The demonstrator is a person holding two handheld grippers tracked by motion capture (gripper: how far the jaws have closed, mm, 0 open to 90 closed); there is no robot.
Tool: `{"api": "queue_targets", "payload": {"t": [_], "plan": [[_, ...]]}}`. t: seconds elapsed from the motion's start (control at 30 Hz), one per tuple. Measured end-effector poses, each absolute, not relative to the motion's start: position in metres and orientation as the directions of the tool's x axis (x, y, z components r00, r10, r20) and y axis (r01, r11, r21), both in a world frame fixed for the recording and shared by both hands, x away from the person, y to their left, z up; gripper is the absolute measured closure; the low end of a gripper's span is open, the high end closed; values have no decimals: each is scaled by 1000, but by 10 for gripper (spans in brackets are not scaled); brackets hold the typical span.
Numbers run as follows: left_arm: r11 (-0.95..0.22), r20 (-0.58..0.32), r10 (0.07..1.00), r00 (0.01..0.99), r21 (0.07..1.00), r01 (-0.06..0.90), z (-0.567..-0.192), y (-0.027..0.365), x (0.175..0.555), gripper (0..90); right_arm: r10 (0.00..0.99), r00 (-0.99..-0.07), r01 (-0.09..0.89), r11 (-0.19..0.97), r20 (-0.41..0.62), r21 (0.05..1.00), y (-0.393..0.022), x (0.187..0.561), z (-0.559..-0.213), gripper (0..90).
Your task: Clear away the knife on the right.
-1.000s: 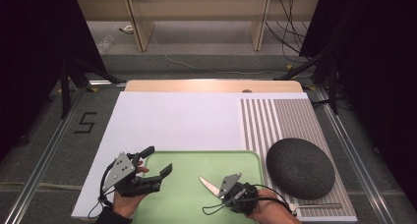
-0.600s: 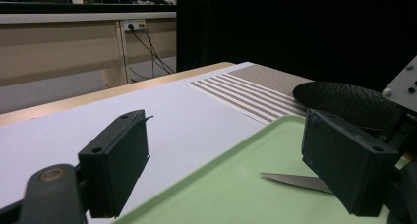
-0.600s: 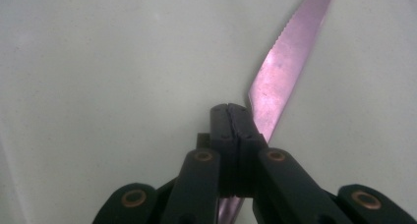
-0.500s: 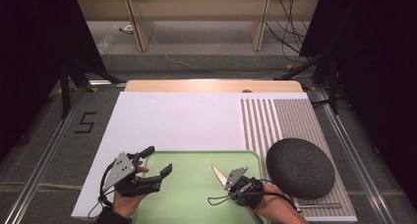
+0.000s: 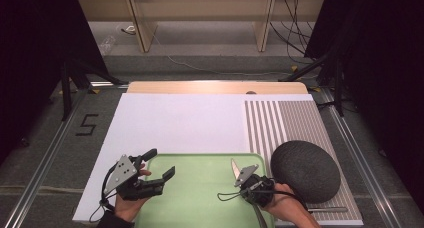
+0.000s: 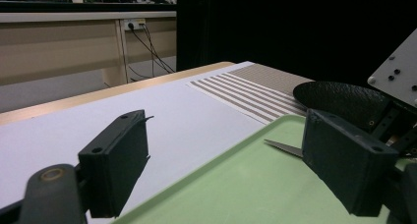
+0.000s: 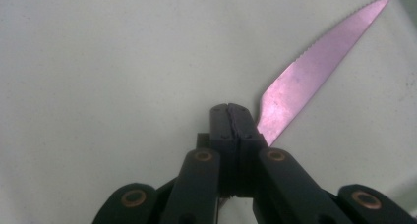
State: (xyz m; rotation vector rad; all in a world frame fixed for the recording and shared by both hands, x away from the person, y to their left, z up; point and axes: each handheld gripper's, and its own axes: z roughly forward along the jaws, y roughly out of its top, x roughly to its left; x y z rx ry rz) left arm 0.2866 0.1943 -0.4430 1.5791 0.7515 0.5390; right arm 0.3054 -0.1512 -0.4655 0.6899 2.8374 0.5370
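Observation:
A light green tray (image 5: pixel 200 203) lies at the table's near edge. My right gripper (image 5: pixel 241 175) hovers over the tray's right part, shut on a steel knife (image 5: pixel 234 166) whose serrated blade points toward the far side. In the right gripper view the jaws of the right gripper (image 7: pixel 230 120) press together and the knife blade (image 7: pixel 314 67) juts out up and to the right over the tray (image 7: pixel 98 86). My left gripper (image 5: pixel 160 163) stands open over the tray's left rim with nothing between its fingers. From the left gripper (image 6: pixel 228 160) the knife tip (image 6: pixel 281 147) shows above the tray (image 6: pixel 236 184).
A dark grey dome (image 5: pixel 305 170) sits on the striped mat (image 5: pixel 280 120) just right of the tray, close to my right hand. A white sheet (image 5: pixel 180 120) covers the table beyond the tray. A thin metal piece (image 5: pixel 326 209) lies at the mat's front.
My right gripper has carried the knife to the right across the tray, and the blade has swung from pointing left to pointing toward the far side. The left gripper has stayed put.

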Motion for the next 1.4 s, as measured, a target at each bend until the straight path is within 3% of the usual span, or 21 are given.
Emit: {"api": "queue_targets", "payload": {"t": [1.2, 1.4], "plan": [[-44, -78, 730, 679, 986, 160, -443, 195, 286, 176, 560, -827, 511, 782, -43, 358, -193, 308, -459, 900], [-44, -77, 730, 679, 986, 159, -443, 195, 286, 176, 573, -820, 515, 748, -15, 418, -198, 309, -455, 808]]}}
